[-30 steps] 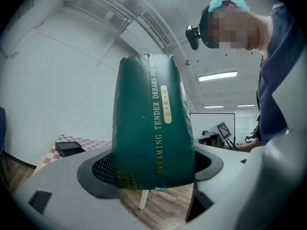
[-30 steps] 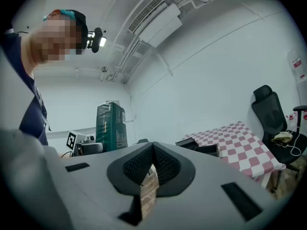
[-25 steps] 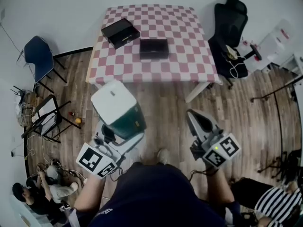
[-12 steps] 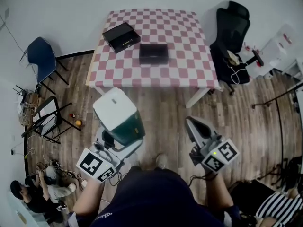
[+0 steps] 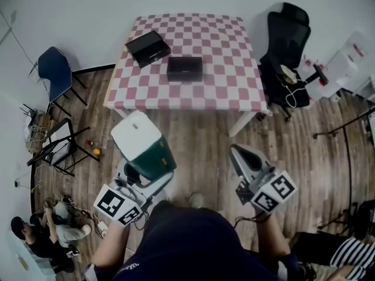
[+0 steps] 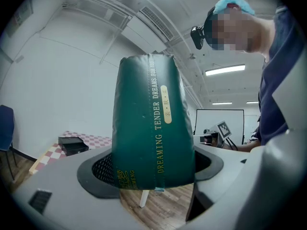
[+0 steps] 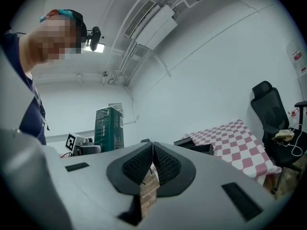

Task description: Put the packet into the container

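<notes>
In the head view, the packet [image 5: 142, 145] is seen left of centre, carried upright in the left gripper [image 5: 146, 167]. It is well apart from the table [image 5: 234, 92] in the upper middle of the frame. There, 2 black boxes [image 5: 184, 68] lie on the checked cloth (which of them is meant as the container cannot be told). The carrying step is judged to be in hand. It would be done well if the packet were held upright and brought squarely over the chosen box before any lowering is tried. A firm pinch is called for, since only the lower end is gripped. The right gripper [image 5: 241, 156] is seen at the lower right.

In the left gripper view, the jaws are spread to the packet's thickness and pinched on its bottom edge. The green packet fills the middle of the frame, and one of the black boxes [image 6: 73, 145] is seen at the middle left.

In the right gripper view, the jaws are pressed together with nothing between them. The packet is seen left of centre and the black boxes right of centre.
</notes>
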A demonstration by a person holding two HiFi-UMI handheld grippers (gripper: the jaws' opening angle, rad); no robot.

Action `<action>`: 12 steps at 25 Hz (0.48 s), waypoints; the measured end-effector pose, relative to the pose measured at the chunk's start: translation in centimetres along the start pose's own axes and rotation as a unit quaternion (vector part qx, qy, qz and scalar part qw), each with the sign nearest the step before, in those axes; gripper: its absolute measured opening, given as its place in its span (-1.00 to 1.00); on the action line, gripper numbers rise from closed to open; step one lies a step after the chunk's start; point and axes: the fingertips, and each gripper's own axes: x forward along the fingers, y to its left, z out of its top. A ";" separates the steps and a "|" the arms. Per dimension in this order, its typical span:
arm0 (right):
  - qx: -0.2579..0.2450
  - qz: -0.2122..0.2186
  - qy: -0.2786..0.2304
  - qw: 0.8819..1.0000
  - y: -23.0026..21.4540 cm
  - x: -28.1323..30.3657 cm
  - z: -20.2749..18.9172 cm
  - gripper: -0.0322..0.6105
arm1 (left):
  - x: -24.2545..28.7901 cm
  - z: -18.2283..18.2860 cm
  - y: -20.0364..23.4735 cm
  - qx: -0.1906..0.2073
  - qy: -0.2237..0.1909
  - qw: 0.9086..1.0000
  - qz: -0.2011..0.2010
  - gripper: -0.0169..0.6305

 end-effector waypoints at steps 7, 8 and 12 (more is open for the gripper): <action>0.001 -0.002 -0.001 1.000 -2.6 -1.6 0.6 -0.84 | 2.1 0.4 -1.0 0.001 -0.001 1.000 0.006 0.44; -0.002 -0.001 -0.001 1.000 -2.9 -1.6 0.6 -0.84 | 2.4 0.5 -1.0 0.002 -0.002 1.000 0.007 0.44; -0.015 0.004 0.003 1.000 -3.6 -0.6 0.6 -0.84 | 3.5 0.7 -0.4 0.005 -0.004 1.000 0.009 0.44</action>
